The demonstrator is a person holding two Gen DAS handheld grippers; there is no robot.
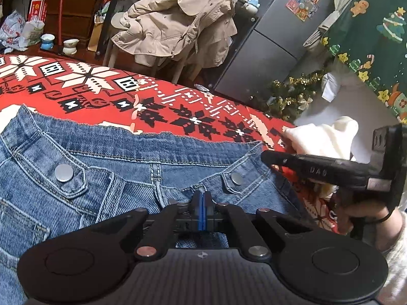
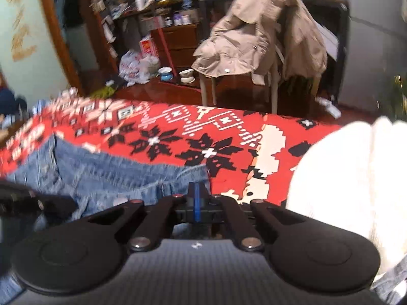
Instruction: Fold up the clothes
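Blue jeans [image 1: 106, 170] lie flat on a red patterned blanket [image 1: 157, 101], waistband toward the far side, with two metal buttons showing. My left gripper [image 1: 202, 199] is shut, its tips over the denim near the middle of the waist; whether it pinches cloth I cannot tell. My right gripper [image 2: 195, 190] is shut at the right corner of the jeans [image 2: 106, 178]; it also shows in the left wrist view [image 1: 269, 158] beside the waistband's right end. A white garment [image 2: 343, 178] lies to the right, also seen in the left wrist view [image 1: 323, 137].
A chair draped with a beige coat [image 1: 178, 23] stands beyond the blanket. A grey fridge [image 1: 277, 38] and tinsel [image 1: 292, 94] are at the far right. Bags, bowls and a wooden cabinet [image 2: 175, 40] sit on the floor behind.
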